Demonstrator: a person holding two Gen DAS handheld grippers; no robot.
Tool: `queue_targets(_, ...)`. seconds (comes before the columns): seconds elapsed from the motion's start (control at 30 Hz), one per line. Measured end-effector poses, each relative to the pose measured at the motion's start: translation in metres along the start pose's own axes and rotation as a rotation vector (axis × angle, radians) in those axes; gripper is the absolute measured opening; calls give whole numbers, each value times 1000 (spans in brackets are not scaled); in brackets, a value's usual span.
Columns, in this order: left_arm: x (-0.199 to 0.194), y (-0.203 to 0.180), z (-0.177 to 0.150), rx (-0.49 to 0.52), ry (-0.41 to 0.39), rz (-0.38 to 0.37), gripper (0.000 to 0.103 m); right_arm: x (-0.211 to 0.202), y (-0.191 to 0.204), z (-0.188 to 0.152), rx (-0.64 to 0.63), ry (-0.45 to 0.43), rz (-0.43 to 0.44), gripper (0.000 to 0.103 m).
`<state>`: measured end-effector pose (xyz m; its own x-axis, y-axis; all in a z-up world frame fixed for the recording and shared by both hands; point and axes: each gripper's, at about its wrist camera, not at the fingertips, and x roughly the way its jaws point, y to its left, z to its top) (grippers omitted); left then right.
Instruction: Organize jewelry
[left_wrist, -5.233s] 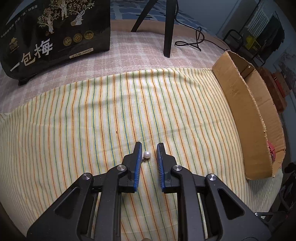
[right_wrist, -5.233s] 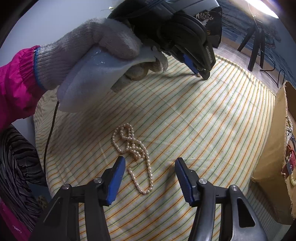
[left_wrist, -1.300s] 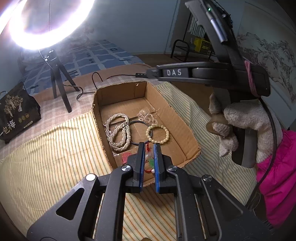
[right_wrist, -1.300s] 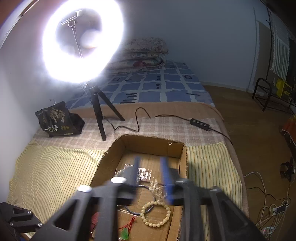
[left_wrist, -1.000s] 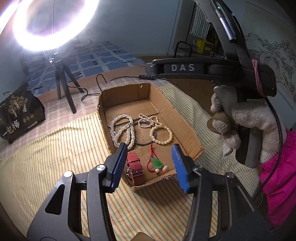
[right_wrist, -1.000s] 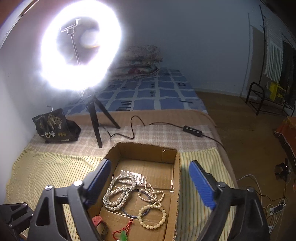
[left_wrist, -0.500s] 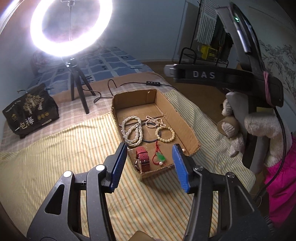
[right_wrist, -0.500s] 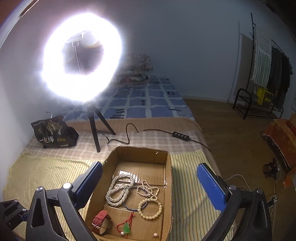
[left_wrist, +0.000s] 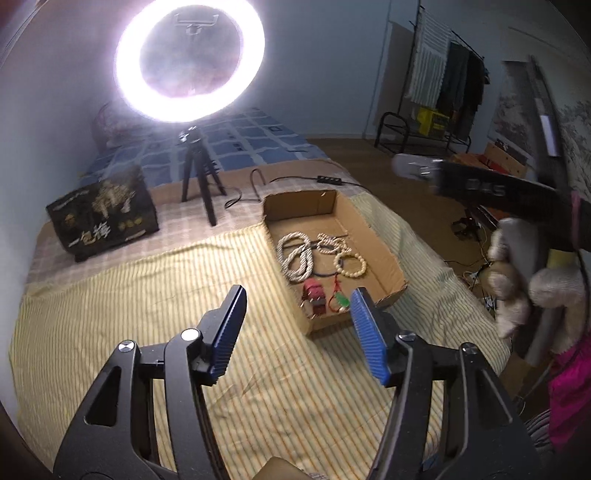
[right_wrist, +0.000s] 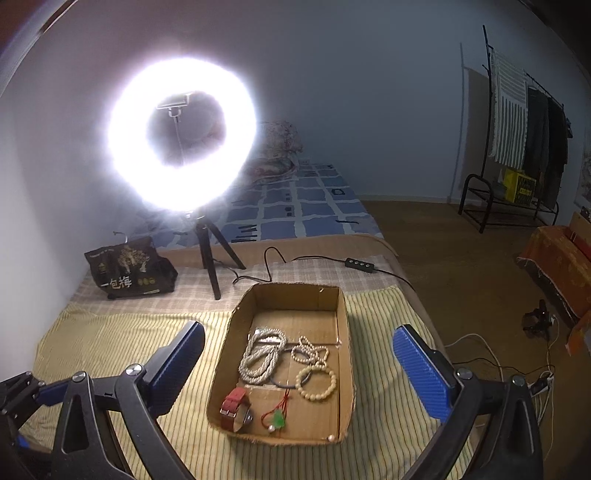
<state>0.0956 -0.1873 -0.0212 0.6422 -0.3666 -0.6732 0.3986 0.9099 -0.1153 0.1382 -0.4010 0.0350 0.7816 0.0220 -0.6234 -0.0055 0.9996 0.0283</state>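
Pulling back from the box (right_wrist: 341, 332), both grippers are empty: left gripper (left_wrist: 295, 332) opening, right gripper (right_wrist: 299, 369) wide. All jewelry (right_wrist: 262, 356) now lies inside the box; the cloth (left_wrist: 147, 295) looks bare, so organizing seems finished.

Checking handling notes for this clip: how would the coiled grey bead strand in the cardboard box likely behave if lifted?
The coiled bead strand lies in loose overlapping loops, so it would probably hang floppy. Its coils overlap the dark ring in the cardboard box, so it may snag or drag that ring.
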Motion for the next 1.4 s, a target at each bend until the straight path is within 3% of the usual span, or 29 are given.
queue_targets(0.4, -33, 14, -17, 10, -57, 58, 61, -47, 21, -33, 1, -19, -32, 103)
queue_targets(0.53, -42, 12, -17, 33, -82, 66, 73, -62, 26, -38, 5, -51, -62, 103)
queue_targets(0.63, -47, 9, -17, 48, -94, 64, 74, -69, 30, -44, 7, -66, -81, 103)
queue_targets(0.83, -52, 5, -17, 59, -115, 52, 87, -72, 32, -54, 15, -82, -102, 103)
queue_targets(0.97, -52, 5, -17, 62, -128, 70, 101, -69, 32, -57, 10, -86, -128, 103)
queue_targets(1.4, -47, 14, -18, 10, -77, 112, 102, -64, 28, -61, 33, -90, -145, 103)
